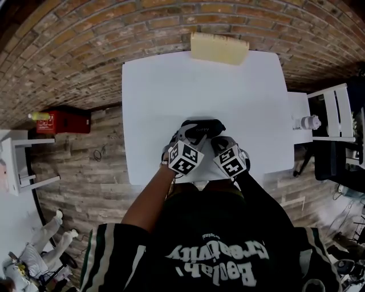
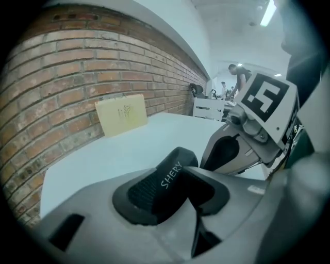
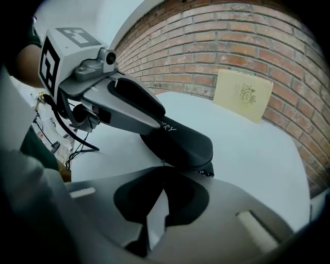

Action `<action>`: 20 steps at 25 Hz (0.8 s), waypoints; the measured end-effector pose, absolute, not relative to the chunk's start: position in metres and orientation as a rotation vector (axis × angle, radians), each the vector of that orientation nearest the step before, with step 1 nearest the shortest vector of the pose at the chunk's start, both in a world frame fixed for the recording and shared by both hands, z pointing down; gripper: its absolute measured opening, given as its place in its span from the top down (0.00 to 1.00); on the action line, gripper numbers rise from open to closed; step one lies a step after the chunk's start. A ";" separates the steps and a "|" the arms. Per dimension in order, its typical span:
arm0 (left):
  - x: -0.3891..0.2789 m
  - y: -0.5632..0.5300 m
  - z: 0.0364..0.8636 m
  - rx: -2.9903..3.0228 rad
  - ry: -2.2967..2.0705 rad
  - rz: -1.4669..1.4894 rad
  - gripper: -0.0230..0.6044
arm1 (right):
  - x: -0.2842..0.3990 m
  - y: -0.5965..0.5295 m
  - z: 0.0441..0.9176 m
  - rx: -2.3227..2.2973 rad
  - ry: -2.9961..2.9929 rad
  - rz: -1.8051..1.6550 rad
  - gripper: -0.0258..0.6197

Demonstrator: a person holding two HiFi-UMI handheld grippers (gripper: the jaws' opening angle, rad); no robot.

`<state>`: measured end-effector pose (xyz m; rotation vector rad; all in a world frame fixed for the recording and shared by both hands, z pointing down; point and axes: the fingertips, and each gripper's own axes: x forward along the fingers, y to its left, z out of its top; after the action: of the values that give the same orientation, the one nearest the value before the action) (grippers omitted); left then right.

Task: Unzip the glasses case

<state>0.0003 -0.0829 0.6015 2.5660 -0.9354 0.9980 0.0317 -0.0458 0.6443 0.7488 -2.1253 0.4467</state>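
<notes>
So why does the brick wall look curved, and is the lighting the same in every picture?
Head view: a wide lens bows the brick wall around the white table. Left gripper view: dark corners, and a ceiling light glares. Right gripper view: the glasses case is fairly sharp, corners black.

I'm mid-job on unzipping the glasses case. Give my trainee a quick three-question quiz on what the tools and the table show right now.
1. True or false: the right tool has its jaws wide apart.
2. What is the left tool clamped on? A) a mug B) the glasses case C) a spoon
3. Fill in: the beige card leans against the ___ wall.
Key: 1 false, they are shut; 2 B; 3 brick.
</notes>
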 end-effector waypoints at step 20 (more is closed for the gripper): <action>0.001 -0.082 0.603 2.566 -0.924 1.022 0.71 | 0.045 -0.050 0.644 0.809 -2.085 0.408 0.94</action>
<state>0.0010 -0.0823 0.6031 2.5656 -0.9244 1.0222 0.0448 -0.0500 0.6439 0.8087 -2.0850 0.4078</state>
